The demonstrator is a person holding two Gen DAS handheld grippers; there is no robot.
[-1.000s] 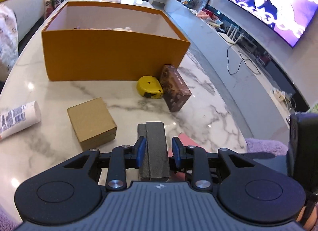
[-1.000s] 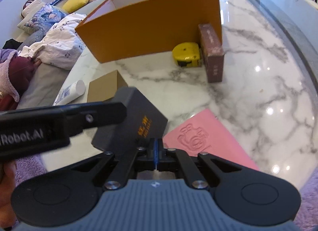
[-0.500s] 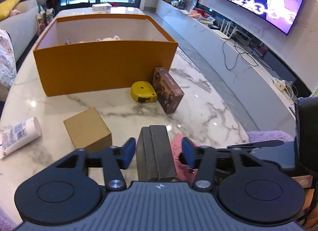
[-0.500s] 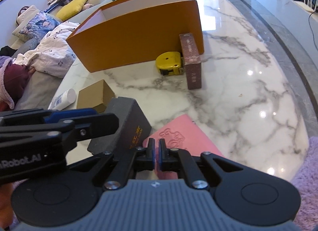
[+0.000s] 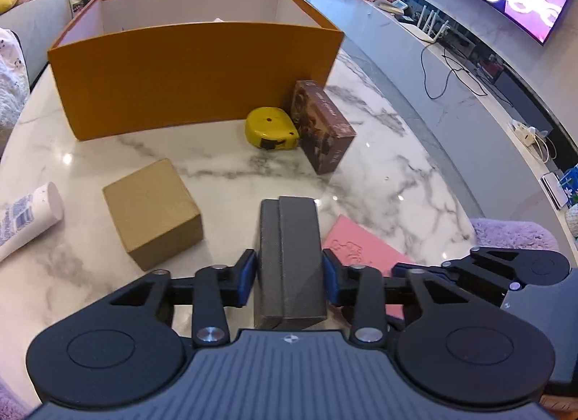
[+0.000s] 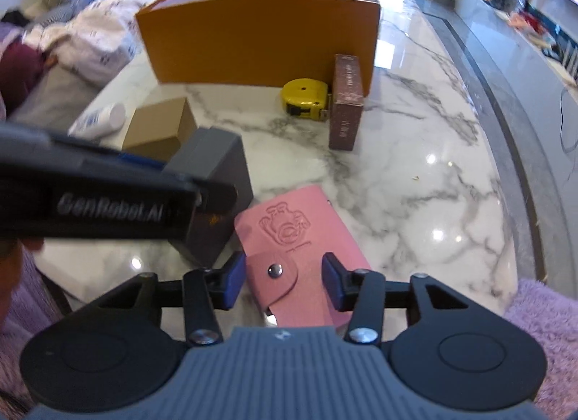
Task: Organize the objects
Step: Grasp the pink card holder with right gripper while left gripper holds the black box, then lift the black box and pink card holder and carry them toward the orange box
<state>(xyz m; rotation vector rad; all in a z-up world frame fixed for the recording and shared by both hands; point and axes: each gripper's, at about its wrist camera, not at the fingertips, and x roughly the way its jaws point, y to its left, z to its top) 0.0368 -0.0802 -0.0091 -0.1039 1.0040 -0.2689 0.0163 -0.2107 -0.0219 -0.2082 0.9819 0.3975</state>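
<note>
On the marble table [image 5: 390, 152], my left gripper [image 5: 289, 277] is closing on the upright grey box [image 5: 289, 253], pads touching its sides. My right gripper [image 6: 285, 281] is opening, astride the pink wallet [image 6: 289, 239] without touching. At twelve o'clock, the tape measure [image 5: 271, 127] and brown box [image 5: 321, 127] are fronting the orange box [image 5: 195, 76]; a cardboard cube [image 5: 153, 210] is sitting at ten.

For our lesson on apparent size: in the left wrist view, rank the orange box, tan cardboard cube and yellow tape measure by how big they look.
1. orange box
2. tan cardboard cube, though it sits nearer the camera
3. yellow tape measure
</note>
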